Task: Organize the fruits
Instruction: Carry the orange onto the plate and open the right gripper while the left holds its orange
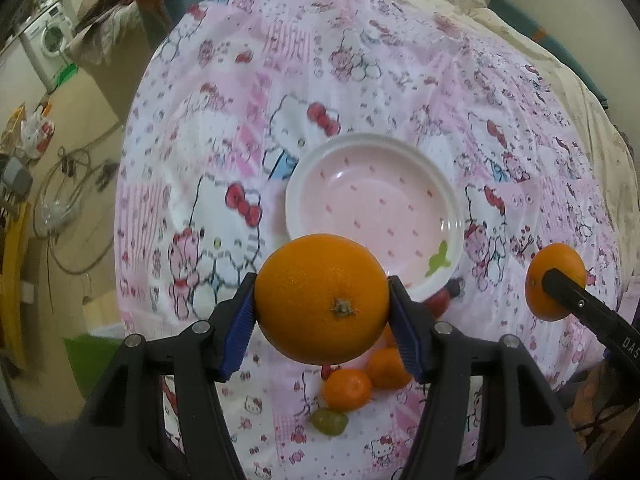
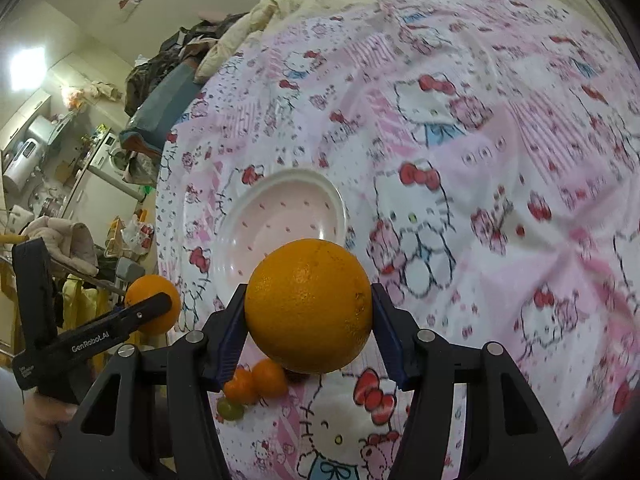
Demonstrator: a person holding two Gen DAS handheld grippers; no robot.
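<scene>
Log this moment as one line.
left claw: holds orange | right claw: holds second orange | plate: empty

Soft, even indoor light, bright ceiling lamp (image 2: pixel 26 69) blown out at upper left of right wrist view, small glare on plate (image 1: pixel 448 224) rim, patterned cloth (image 2: pixel 500 184) motion-blurred, heavy fisheye bending, dark vignetted corners

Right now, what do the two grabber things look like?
Both are black plastic tongs. The left gripper and right gripper have ridged blue pads inside their fingers and round silver bolts. White "GenRobot.AI" lettering runs along one finger.
</scene>
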